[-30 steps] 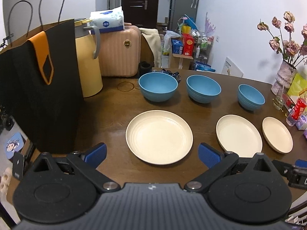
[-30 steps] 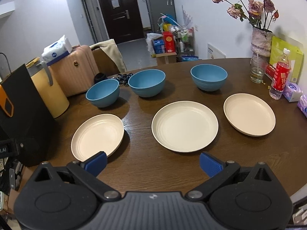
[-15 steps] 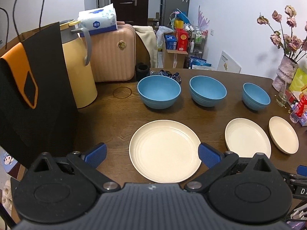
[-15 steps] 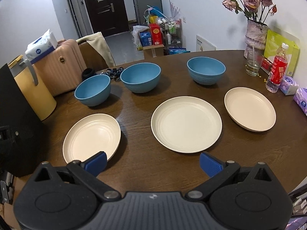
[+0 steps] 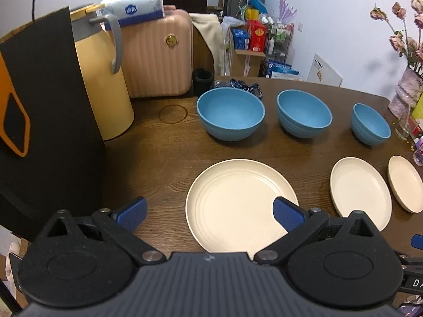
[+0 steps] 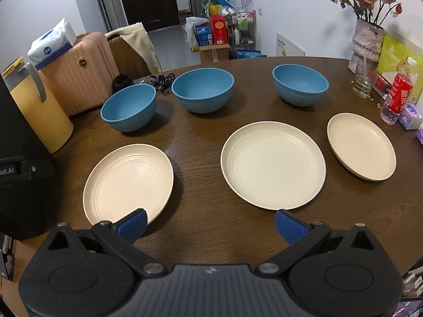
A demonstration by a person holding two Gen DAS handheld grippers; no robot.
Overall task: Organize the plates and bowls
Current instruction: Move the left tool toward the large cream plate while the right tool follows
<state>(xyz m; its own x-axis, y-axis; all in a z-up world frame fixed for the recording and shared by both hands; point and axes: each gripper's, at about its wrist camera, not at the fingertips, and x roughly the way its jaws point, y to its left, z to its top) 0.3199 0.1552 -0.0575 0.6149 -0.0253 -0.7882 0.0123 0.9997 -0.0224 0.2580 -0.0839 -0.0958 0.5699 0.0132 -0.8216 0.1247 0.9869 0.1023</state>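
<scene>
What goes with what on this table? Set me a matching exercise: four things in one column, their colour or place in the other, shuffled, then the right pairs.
Things:
1. middle bowl
2. big plate
3. bottle
4. suitcase

Descriptions:
A. pink, past the table's left end
B. blue, in the back row
C. red label, near the glass
D. cream, middle of the front row

Pairs: 1-B, 2-D, 3-C, 4-A

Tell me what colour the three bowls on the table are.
Blue, all three bowls, in a row behind the cream plates; clearest in the right wrist view.
</scene>
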